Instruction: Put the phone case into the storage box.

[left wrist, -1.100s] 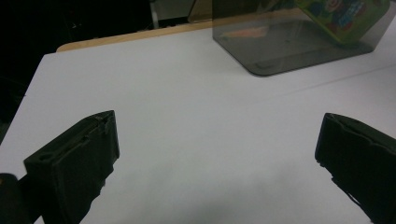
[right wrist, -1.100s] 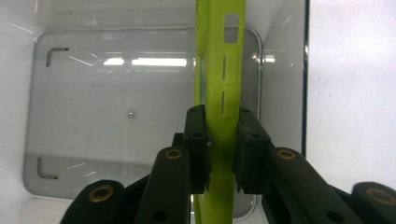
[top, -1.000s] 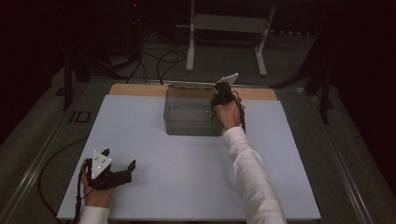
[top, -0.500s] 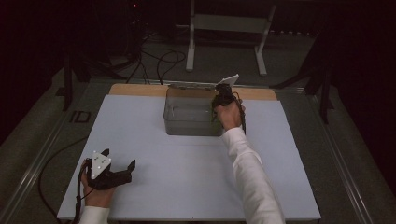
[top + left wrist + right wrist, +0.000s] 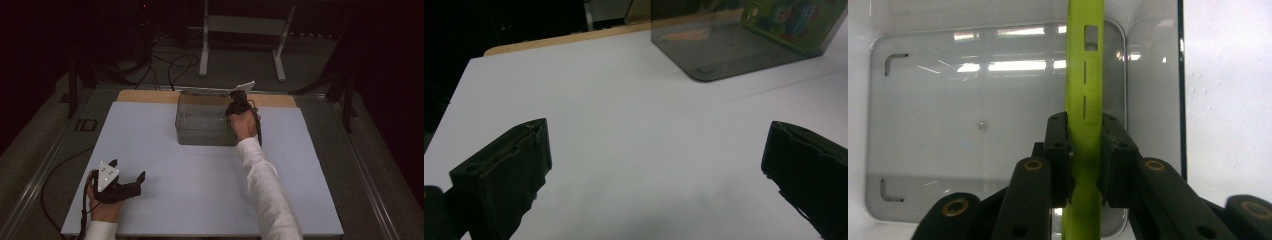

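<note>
A thin lime-green plastic phone case point(image 5: 1084, 100) is held edge-on by the right claw point(image 5: 1083, 150) over the smoky transparent plastic bin point(image 5: 205, 125), seemingly for lowering and release, while the left claw point(image 5: 127, 182) rests wide open on the white counter point(image 5: 200, 190).

Over the white table top point(image 5: 634, 150) the left gripper point(image 5: 656, 165) holds its two black jaws wide apart with bare surface between them, while farther off to the right a smoky see-through box point(image 5: 744, 47) stands on the table, a green cartoon-printed thing point(image 5: 794, 22) showing through its wall.
</note>
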### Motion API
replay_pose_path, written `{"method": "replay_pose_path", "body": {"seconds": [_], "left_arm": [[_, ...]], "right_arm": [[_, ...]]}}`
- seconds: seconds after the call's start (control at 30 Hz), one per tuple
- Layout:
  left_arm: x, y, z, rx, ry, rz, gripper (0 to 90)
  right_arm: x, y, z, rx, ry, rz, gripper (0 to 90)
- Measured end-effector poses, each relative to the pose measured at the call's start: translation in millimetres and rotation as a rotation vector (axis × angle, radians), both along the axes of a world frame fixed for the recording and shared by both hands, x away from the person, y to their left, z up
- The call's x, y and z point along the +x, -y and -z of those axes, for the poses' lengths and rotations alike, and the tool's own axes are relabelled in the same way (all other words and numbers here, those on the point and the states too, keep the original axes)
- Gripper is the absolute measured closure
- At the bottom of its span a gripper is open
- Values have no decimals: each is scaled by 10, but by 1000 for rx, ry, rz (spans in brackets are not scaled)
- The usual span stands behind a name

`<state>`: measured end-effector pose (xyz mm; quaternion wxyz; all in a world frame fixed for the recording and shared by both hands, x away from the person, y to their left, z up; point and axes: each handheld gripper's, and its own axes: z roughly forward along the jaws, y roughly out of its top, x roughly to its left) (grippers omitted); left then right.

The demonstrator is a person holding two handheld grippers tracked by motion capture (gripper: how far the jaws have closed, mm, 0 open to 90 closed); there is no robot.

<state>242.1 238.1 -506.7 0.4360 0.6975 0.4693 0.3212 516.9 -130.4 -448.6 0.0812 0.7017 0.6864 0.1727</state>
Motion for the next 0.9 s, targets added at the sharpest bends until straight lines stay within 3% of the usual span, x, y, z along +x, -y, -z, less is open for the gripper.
{"method": "replay_pose_path", "body": {"seconds": [0.33, 0.7, 0.73, 0.9], "left_arm": [[-2, 4, 1, 1, 0, 1, 1], [-2, 10, 3, 4, -1, 0, 1], [-1, 11, 3, 3, -1, 0, 1], [1, 11, 5, 2, 1, -2, 1]], "right_arm": [[-67, -34, -74, -92, 65, -74, 667], [-215, 1, -220, -77, 127, -157, 575], [-249, 14, -250, -89, 154, -175, 567], [-299, 50, -298, -76, 186, -211, 490]]}}
